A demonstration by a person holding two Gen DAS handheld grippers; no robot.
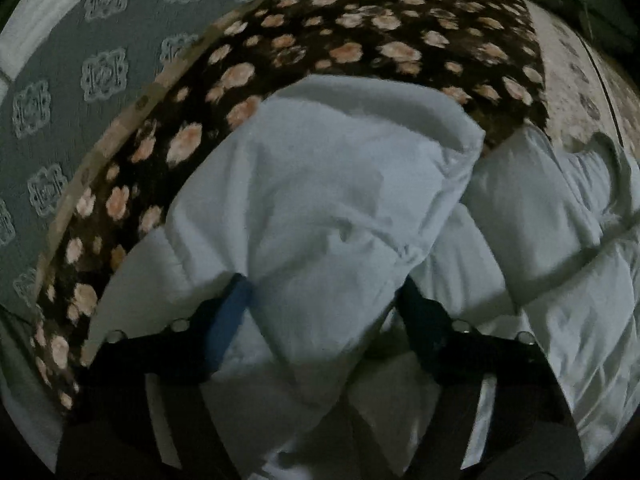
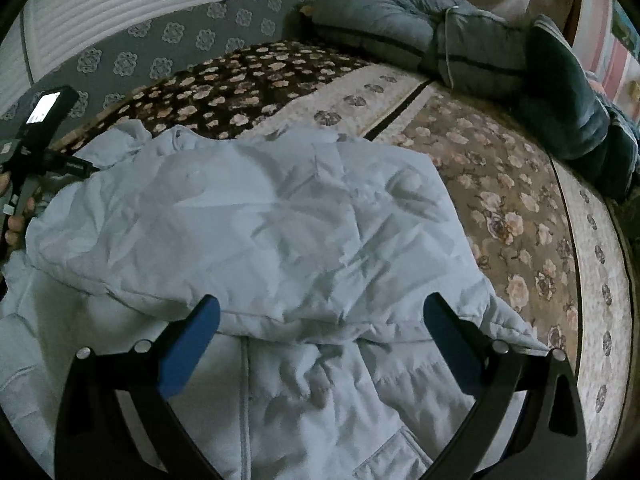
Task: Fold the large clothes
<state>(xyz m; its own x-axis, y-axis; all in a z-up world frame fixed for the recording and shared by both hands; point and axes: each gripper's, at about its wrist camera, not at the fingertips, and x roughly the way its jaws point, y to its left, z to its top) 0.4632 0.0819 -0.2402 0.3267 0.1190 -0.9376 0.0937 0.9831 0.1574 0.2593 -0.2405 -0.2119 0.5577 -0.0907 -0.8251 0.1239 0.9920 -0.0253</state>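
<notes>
Up close, the left gripper (image 1: 324, 304) pinches a padded fold of the pale quilted jacket (image 1: 340, 208) on the floral bedspread (image 1: 360, 20). Only the right wrist view shows the right gripper (image 2: 322, 316) spread wide above the jacket (image 2: 260, 220), plus folded bedding (image 2: 400, 12) behind.

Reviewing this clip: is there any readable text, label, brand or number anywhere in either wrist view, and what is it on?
None can be read.
Lit screen of the device at the left edge of the right wrist view: marks too small and blurred to read.
Pale blue padded jacket: no label or brand visible.
Flowered bed covers and patterned wall: ornament only, no lettering.
</notes>
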